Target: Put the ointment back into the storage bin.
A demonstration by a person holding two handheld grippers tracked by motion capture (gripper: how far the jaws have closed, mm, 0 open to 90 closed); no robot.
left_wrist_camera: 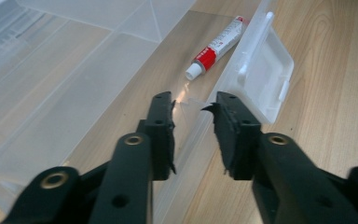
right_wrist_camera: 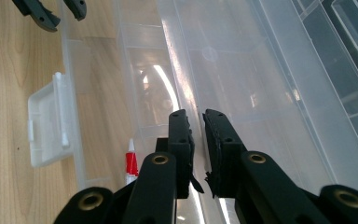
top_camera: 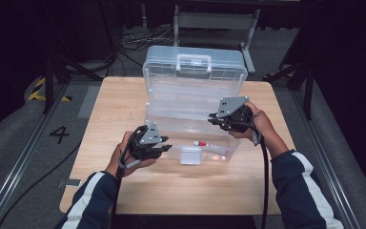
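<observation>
Wooden table [top_camera: 124, 105]: left gripper [left_wrist_camera: 193, 105] part-open astride clear box [top_camera: 190, 102] wall; right gripper [right_wrist_camera: 198, 119] near-closed, empty.

Lit from overhead, table [top_camera: 124, 109] bright, surroundings near black. Glare streaks on clear plastic box [right_wrist_camera: 242, 70]. Soft blur on near black jaws in both gripper views; high view slightly soft.

The left gripper [left_wrist_camera: 193, 105] points down over the front wall of a clear plastic box [left_wrist_camera: 98, 70], one jaw to each side of the thin wall, a gap showing between them. Just beyond the jaws a red-and-white tube [left_wrist_camera: 216, 46] lies inside the box. Beside it, past the outer jaw, the white latch [left_wrist_camera: 265, 74] lies flat on the wooden desk [left_wrist_camera: 331, 93].
</observation>
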